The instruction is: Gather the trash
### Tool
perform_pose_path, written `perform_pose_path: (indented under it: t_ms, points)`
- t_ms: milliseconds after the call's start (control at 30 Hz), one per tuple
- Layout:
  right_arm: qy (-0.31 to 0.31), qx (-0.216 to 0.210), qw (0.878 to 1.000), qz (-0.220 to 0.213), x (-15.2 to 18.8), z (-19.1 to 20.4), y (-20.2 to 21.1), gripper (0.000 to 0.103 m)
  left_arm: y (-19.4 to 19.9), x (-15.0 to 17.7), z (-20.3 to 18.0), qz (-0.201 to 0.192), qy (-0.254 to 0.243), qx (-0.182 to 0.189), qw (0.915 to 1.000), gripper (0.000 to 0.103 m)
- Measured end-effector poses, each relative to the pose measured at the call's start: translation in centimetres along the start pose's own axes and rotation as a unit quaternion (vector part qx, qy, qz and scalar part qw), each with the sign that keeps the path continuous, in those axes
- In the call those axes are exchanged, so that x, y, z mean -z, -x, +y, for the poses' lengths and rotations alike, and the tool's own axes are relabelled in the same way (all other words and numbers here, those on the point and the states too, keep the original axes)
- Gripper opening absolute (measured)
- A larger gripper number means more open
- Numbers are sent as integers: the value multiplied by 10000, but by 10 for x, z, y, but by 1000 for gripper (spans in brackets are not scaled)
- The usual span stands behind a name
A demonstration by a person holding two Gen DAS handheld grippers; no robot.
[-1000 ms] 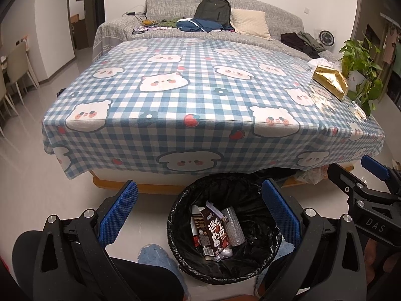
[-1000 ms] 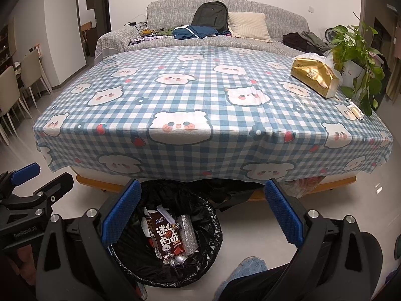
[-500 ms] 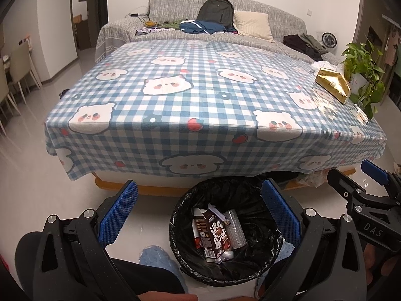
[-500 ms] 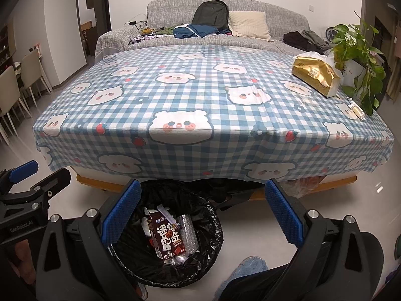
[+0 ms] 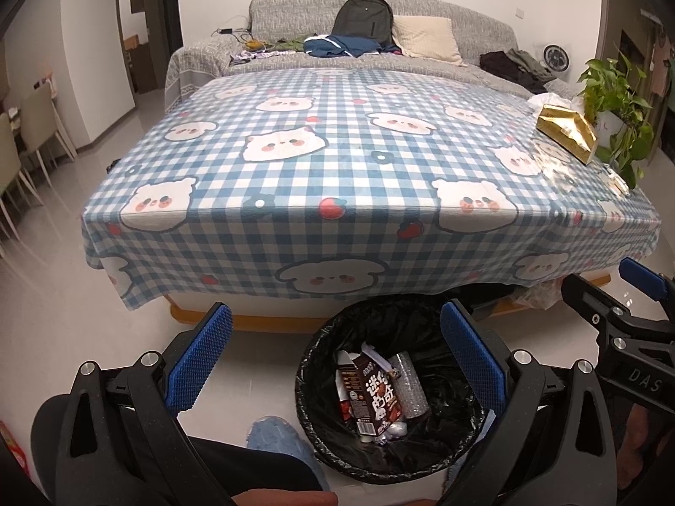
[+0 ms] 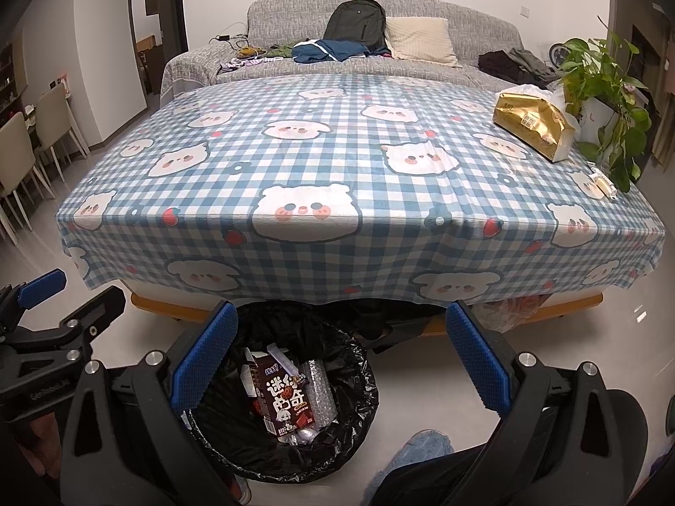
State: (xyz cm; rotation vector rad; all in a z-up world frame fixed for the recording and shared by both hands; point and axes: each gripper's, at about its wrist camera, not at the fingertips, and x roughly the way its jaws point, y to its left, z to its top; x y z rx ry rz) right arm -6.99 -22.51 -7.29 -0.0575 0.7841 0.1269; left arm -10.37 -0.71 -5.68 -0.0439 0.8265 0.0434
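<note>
Trash (image 5: pixel 375 396), a carton and perhaps bubble wrap, lies in the bin (image 5: pixel 314 434) on the floor at the table's (image 5: pixel 295 211) near edge. Left tongs (image 5: pixel 335 358) and right tongs (image 6: pixel 337 358) both gape wide, empty, touching nothing.

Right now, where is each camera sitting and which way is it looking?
Left wrist view: sits on the left gripper, low before the table, facing the sofa; its blue fingers, open and empty, a knee and the right gripper at the right edge show.
Right wrist view: sits on the right gripper, beside it, facing the same way; its open fingers, a leg and the left gripper at the left edge show.
Both share the trash bin holding a brown carton, the tissue pack and the plant.
</note>
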Motion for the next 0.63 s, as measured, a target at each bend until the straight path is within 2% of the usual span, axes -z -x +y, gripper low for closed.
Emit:
perform_pose_path:
  t_ms: [633]
  points:
    - [5,16,10000,29,-1,2,-3,95,-4,-4,7,78,208,222,9995,97]
